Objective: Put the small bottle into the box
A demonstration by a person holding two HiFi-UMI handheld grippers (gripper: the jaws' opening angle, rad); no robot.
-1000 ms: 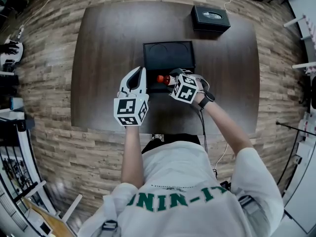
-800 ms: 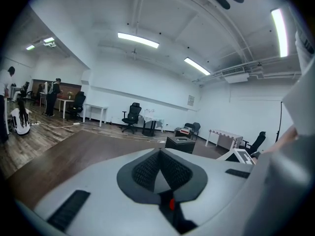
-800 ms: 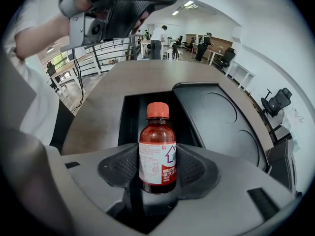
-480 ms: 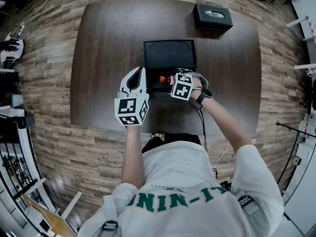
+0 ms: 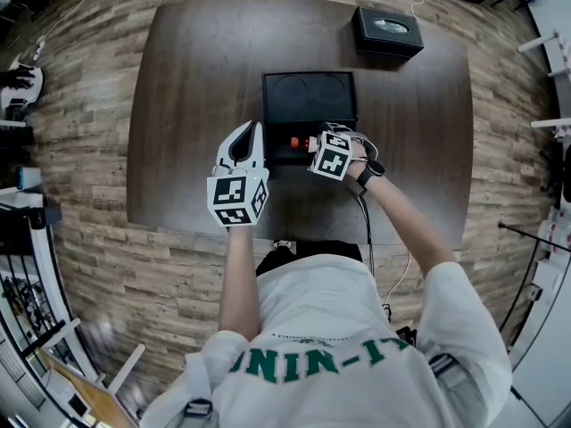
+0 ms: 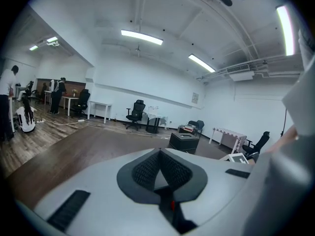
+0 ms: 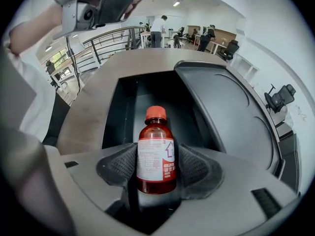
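- The right tongs (image 7: pixel 156 167) have come lower and have just been easing apart. Their pads still touch the small bottle (image 7: pixel 155 149), cap-down inside the open box (image 7: pixel 114 113). I judge release is starting.
- The left tongs (image 6: pixel 158 154) are clenched and empty.
- Count: one bottle, one box, and one black case (image 5: pixel 386 30) on the table (image 5: pixel 187 78).

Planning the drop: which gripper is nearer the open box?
Right. Right gripper is above the box, and its jaws have just been opening around the small bottle; left gripper is beside the box's left edge.
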